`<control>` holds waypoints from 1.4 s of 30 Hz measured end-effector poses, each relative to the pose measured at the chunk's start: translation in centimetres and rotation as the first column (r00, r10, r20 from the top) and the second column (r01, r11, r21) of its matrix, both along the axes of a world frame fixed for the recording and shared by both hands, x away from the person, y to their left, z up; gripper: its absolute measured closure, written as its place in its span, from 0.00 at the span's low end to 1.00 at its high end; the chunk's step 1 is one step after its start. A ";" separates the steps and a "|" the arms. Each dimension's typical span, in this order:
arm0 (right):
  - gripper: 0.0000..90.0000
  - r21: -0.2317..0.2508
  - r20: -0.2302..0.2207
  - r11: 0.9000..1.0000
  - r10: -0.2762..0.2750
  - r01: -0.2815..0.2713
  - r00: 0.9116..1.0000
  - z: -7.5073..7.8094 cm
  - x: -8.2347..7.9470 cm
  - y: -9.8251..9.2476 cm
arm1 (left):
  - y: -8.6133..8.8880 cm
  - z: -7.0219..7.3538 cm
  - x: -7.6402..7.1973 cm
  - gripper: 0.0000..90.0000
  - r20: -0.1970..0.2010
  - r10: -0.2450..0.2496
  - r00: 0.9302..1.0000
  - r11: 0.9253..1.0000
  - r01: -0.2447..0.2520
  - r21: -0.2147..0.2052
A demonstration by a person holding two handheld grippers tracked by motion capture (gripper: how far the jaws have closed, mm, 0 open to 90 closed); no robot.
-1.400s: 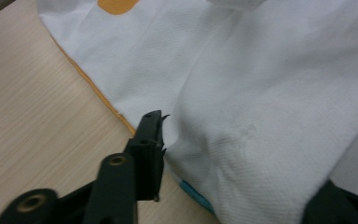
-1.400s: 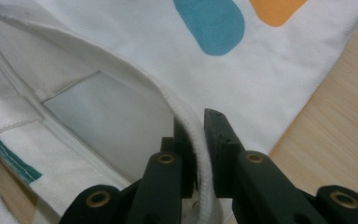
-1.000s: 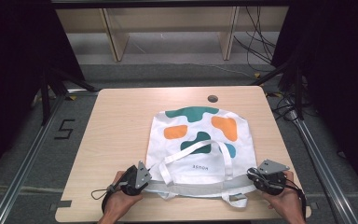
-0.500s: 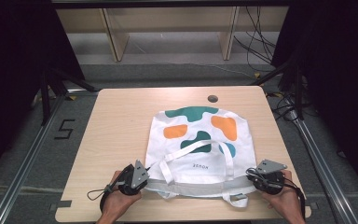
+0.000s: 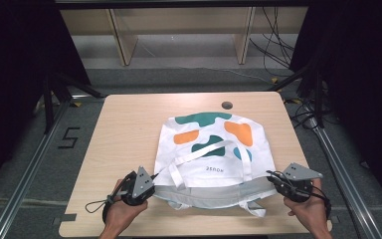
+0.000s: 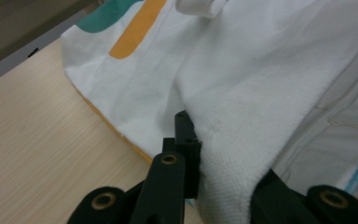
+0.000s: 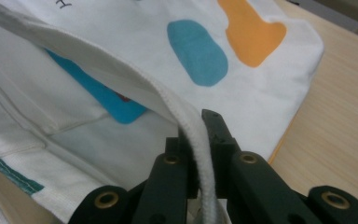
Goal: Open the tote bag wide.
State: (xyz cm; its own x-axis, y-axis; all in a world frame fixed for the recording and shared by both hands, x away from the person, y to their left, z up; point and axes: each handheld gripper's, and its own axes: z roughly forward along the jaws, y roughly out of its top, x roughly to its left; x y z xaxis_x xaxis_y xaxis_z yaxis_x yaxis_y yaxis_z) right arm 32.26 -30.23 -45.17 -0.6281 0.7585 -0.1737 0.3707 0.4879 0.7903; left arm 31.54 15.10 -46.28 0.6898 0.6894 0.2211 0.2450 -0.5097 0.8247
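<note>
A white tote bag [image 5: 214,149] with teal, orange and blue shapes lies flat on the wooden table [image 5: 124,129], its mouth toward me. My left gripper [image 5: 151,180] is shut on the upper layer of the mouth at its left corner; in the left gripper view the white cloth [image 6: 242,116] is pinched in the left gripper [image 6: 205,154]. My right gripper [image 5: 272,178] holds the right corner. Its jaws have just been closing, and in the right gripper view the right gripper [image 7: 198,135] pinches the rim's hem [image 7: 158,91]. The lifted rim shows the grey lining [image 5: 214,191].
A white strap handle [image 5: 194,159] lies looped on top of the bag, and a second handle [image 5: 251,208] hangs at the near edge. A round hole [image 5: 227,105] sits near the table's far edge. Floor rails [image 5: 338,164] run along both sides.
Both hands have risen a little with the bag's upper rim, so the mouth gapes slightly more. The right jaws have closed on the hem.
</note>
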 end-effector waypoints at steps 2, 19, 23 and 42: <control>0.97 0.027 -0.015 1.000 -0.012 0.012 1.000 0.6 -0.2 0.2 | 0.2 0.8 0.0 0.96 0.021 0.010 1.000 1.000 -0.009 -0.018; 0.98 0.126 0.157 0.990 0.047 -0.067 0.987 7.7 0.3 0.5 | 1.8 8.7 0.1 0.96 0.130 0.022 0.991 0.986 0.000 -0.169; 0.98 0.159 0.180 0.985 0.037 -0.066 0.983 8.9 0.3 0.3 | 1.7 10.2 -0.1 0.96 0.149 0.011 0.989 0.981 0.018 -0.193; 0.98 0.147 0.332 0.982 0.064 -0.119 0.941 19.4 -0.5 -0.5 | 1.9 17.5 -1.3 0.96 0.290 -0.058 0.955 0.932 0.155 -0.326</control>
State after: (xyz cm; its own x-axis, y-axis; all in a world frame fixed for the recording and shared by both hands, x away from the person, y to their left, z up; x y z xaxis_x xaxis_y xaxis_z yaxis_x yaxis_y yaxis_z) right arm 31.78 -30.78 -25.75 -0.6265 0.7352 -0.2588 0.0405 0.3623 0.9312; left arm 30.24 17.04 -28.81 0.7105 0.6819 0.1738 -0.0521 -0.1953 0.9794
